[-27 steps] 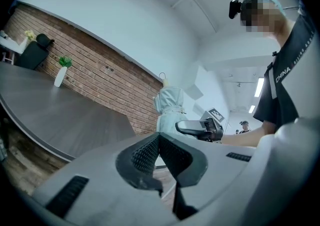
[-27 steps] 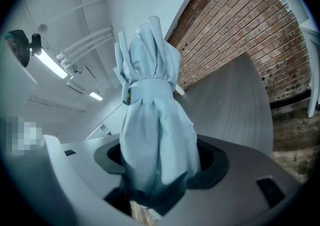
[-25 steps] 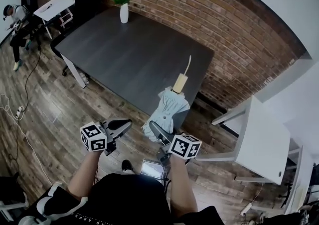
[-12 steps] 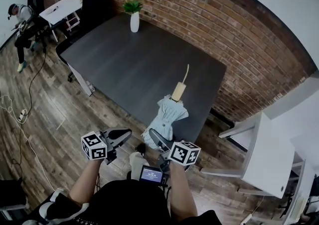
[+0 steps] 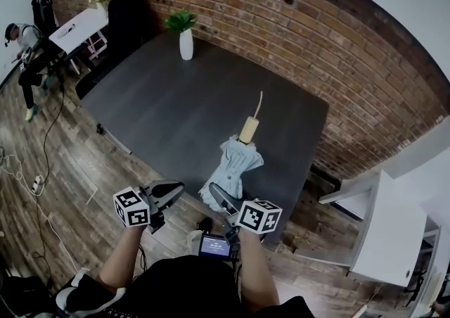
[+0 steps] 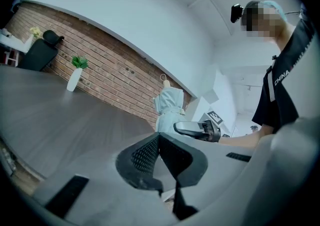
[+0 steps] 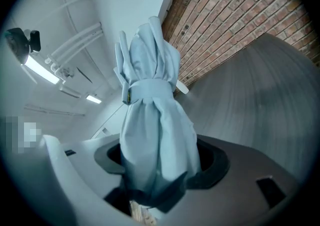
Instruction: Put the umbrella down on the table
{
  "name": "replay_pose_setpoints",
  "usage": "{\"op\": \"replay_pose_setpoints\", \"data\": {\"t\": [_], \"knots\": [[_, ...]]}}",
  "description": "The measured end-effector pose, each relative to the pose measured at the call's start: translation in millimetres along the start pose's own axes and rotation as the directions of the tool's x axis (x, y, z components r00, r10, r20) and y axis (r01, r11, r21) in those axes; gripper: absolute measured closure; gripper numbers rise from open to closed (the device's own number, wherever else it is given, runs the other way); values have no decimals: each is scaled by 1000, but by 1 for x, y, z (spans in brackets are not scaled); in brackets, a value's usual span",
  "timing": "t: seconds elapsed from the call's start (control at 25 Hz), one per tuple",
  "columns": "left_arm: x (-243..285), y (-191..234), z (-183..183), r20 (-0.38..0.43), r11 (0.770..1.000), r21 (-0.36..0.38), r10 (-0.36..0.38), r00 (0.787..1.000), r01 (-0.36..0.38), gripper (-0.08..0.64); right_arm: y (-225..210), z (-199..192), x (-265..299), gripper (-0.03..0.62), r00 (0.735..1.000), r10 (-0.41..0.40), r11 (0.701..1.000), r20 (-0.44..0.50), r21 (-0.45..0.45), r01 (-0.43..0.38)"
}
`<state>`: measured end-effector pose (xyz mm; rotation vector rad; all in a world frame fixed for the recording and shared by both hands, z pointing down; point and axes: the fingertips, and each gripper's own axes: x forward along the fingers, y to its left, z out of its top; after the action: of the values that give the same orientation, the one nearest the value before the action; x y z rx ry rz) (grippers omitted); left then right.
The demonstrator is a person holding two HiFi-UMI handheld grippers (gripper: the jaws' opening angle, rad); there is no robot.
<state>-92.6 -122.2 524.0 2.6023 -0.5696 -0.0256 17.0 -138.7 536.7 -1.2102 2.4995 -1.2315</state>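
The right gripper (image 5: 219, 195) is clamped on the near end of the folded pale-blue umbrella (image 5: 232, 165). In the right gripper view its jaws pinch the gathered cloth rather than anything rigid. The umbrella reaches away from the person over the near right part of the dark desk (image 5: 176, 98), with its tan handle (image 5: 248, 129) and thin wrist strap (image 5: 258, 104) at the far end. It looks to be carried just clear of the desktop, though no view makes that certain. The left gripper (image 5: 169, 188) hangs to the left of the umbrella, its jaws drawn together with nothing between them, out over the floor just short of the desk's near edge. The main risk, as I judge it, lies in that grip. The weight of the handle sits far from the jaws, and loose fabric can slide or bunch, so the umbrella may droop or twist before it is lowered. The second risk is placement. The held end sits about at the near edge, so letting go here could leave too much hanging off, and the umbrella could roll or tip to the floor. Carrying it further in over the desk would guard against that. The white vase with a plant (image 5: 185, 43) stands well apart at the far left, so it is in no danger.
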Motion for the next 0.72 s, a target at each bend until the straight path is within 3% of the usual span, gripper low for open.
{"op": "replay_pose_setpoints", "data": {"t": [0.44, 0.72], "knots": [[59, 67, 46, -36, 1000, -5, -29, 999, 29, 557, -47, 68, 55, 290, 1000, -8, 1000, 23, 29, 7], [80, 85, 57, -54, 999, -28, -32, 998, 31, 557, -63, 81, 68, 290, 1000, -22, 999, 13, 37, 22]]}}
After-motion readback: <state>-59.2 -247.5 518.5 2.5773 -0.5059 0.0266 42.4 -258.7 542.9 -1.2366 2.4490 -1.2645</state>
